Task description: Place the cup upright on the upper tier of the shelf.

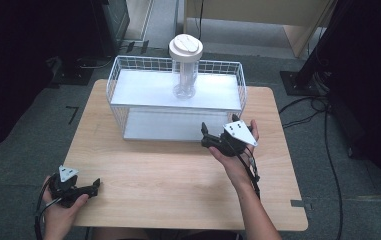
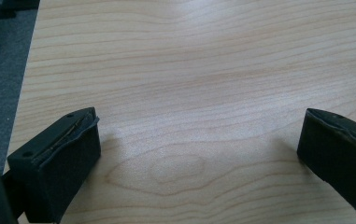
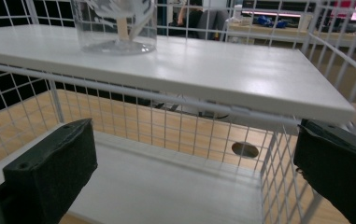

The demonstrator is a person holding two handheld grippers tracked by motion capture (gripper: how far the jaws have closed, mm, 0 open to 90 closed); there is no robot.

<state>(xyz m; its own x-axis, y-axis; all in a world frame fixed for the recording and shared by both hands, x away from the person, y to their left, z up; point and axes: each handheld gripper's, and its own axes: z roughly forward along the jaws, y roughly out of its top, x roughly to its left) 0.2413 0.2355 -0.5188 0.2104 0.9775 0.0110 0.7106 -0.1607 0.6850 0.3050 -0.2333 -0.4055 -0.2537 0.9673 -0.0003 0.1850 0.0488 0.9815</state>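
A: Biggest thing first: the wooden table (image 1: 178,190), pale grain, sitting on grey floor. Everything gets placed off the wire rack (image 1: 128,107).

B: And that rack stands at the table's far side, white wire walls, a white upper shelf (image 1: 143,90) and a lower shelf (image 1: 163,127) beneath it.

A: On the upper shelf, upright near the middle, a clear tall jar (image 1: 185,75) with a white lid (image 1: 185,47). In the right gripper view the jar's base (image 3: 115,28) sits up at the left on the shelf.

B: Right gripper (image 1: 208,137) now, held just in front of the rack's lower right corner, jaws pointing at it, spread wide, nothing between them.

A: Left gripper (image 1: 95,186): well back from the rack, near the table's near-left edge. Its own view shows bare wood (image 2: 189,93) between jaws spread wide apart, empty.
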